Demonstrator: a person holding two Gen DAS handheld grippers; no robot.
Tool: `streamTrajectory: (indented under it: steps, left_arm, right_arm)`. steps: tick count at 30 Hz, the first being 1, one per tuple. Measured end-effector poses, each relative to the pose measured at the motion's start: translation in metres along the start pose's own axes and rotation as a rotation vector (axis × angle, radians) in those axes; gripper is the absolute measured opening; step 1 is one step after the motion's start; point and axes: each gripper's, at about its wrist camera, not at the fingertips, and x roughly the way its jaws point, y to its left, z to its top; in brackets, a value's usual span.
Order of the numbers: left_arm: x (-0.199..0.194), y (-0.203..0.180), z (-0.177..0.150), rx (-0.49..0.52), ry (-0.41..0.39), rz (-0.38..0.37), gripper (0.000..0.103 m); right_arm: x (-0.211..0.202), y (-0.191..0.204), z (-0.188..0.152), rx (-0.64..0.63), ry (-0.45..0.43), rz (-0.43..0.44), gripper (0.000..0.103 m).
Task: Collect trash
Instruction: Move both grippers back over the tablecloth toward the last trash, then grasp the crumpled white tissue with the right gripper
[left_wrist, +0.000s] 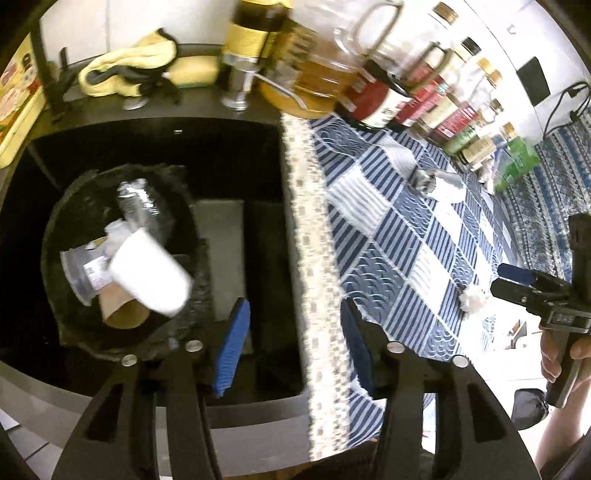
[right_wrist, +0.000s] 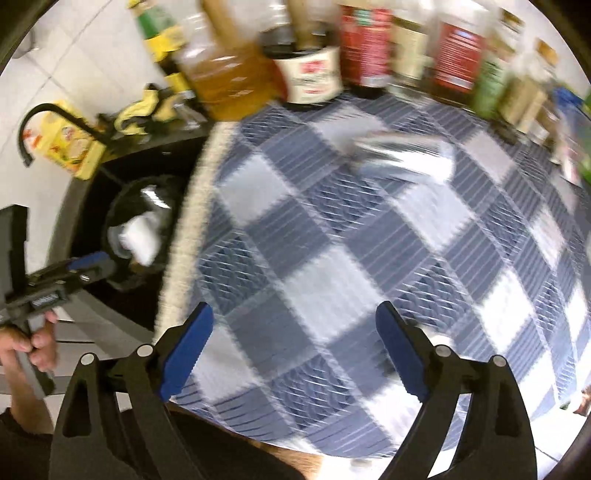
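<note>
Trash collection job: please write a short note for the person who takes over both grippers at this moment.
Left gripper: jaws open, empty, above the black sink beside the black-lined round trash bin.
Right gripper: jaws open, empty, over the blue checked tablecloth.
Done: a white paper cup, a clear plastic wrapper and a brown cardboard tube lie in the bin.
Left: a crumpled silver foil wrapper and a small white crumpled tissue remain on the cloth.
</note>
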Motion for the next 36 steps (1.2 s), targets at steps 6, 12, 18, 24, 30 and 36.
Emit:
streamTrajectory:
  steps: [6,12,18,24,30,36]
  left_arm:
    - [0.020,-0.037,0.004,0.007,0.026,-0.003,0.059]
    - [0.034,-0.078,0.009,0.040,0.043,0.008,0.059]
    - [0.047,-0.103,0.014,0.040,0.065,0.027,0.059]
    - [0.057,-0.126,0.022,0.052,0.072,0.057,0.059]
    - [0.068,-0.147,0.023,0.068,0.078,0.075,0.059]
    - [0.081,-0.173,0.026,0.102,0.093,0.091,0.059]
  right_arm:
    - [0.002,-0.054,-0.017,0.010,0.053,-0.047,0.089]
    - [0.018,-0.076,-0.030,-0.020,0.110,-0.034,0.089]
    - [0.038,-0.086,-0.036,-0.059,0.171,-0.003,0.083]
    - [0.057,-0.091,-0.041,-0.106,0.235,0.008,0.054]
    - [0.060,-0.089,-0.046,-0.152,0.240,0.068,0.040]
    - [0.047,-0.099,-0.051,-0.158,0.211,0.104,0.036]
